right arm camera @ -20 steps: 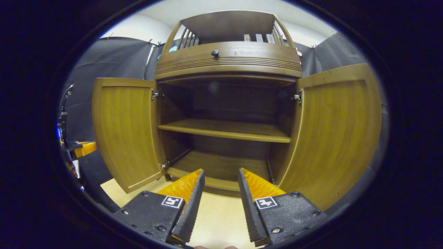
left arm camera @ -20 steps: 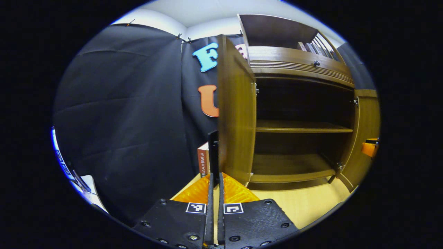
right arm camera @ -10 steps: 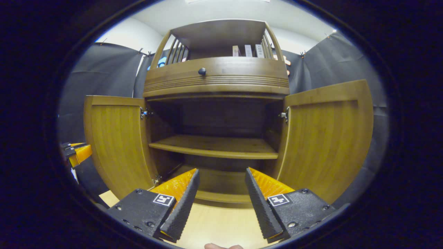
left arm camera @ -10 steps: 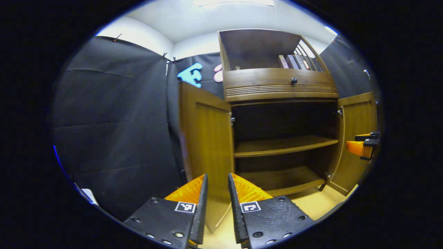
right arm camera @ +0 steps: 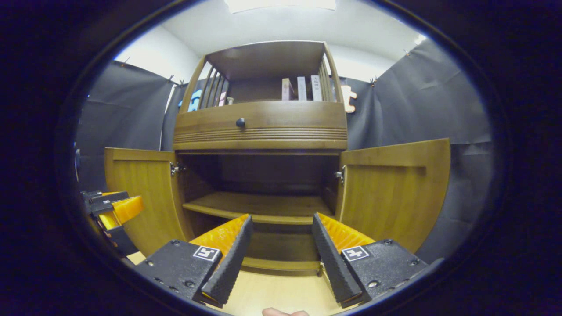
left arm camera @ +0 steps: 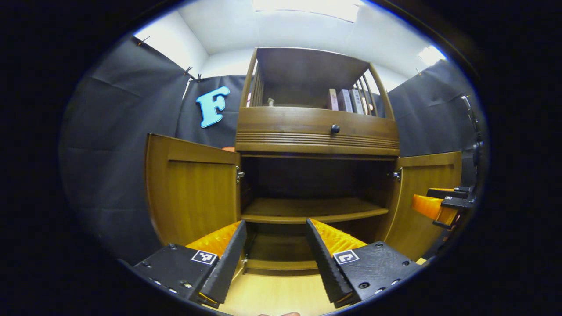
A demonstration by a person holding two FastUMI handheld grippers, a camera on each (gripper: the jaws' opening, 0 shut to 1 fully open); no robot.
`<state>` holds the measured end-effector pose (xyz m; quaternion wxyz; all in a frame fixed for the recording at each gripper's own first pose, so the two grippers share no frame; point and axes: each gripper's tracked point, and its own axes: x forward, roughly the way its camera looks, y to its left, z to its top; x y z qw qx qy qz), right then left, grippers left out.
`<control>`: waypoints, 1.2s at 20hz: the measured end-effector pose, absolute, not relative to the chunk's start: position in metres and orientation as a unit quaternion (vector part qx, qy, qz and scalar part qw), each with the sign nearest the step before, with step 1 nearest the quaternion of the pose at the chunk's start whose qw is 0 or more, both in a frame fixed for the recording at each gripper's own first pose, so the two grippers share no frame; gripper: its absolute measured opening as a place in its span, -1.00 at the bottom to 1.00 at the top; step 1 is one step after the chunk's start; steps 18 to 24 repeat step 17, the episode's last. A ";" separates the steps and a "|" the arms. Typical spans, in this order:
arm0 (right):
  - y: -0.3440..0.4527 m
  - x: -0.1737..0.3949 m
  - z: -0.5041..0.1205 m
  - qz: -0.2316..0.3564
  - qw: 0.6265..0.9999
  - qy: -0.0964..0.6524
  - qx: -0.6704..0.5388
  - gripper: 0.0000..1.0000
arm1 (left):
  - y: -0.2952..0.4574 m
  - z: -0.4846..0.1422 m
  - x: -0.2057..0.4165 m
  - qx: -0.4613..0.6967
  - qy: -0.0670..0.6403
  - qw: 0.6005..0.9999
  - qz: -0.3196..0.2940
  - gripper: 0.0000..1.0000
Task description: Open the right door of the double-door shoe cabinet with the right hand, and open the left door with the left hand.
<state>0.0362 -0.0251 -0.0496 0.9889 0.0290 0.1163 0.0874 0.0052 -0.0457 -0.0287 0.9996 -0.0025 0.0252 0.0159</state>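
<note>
Cabinet (left arm camera: 317, 131) occupies the centre of both views, with both doors swung fully outward. In the left gripper view the left door (left arm camera: 193, 193) stands at centre left and the right door (left arm camera: 423, 197) at centre right; in the right gripper view the same doors sit at centre left (right arm camera: 140, 197) and centre right (right arm camera: 395, 188). Door edges stand well apart from either tool, and the dark opening between them is unobstructed. Count inside: one middle shelf (right arm camera: 259, 206) and one bottom board, both bare. Above: one drawer front with one round knob (left arm camera: 335, 129), and an upper rack holding three upright books (right arm camera: 300, 88). Left gripper (left arm camera: 274, 245) sits at bottom centre of its own view, fingers spread wide and gripping nothing. Right gripper (right arm camera: 280, 245) sits likewise at bottom centre, fingers wide and gripping nothing; it also appears at the right edge of the left gripper view (left arm camera: 443, 206). Pale floor (right arm camera: 281, 292) lies between tools and cabinet base.
</note>
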 end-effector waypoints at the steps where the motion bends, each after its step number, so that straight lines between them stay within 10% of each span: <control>1: -0.031 0.037 -0.047 0.083 0.990 0.113 0.030 0.74 | -0.053 -0.027 0.007 -0.004 0.024 1.000 0.010 0.87; 24: -0.044 0.039 -0.037 0.097 0.991 0.093 0.025 0.76 | -0.065 -0.001 0.011 0.028 -0.016 0.999 0.020 0.80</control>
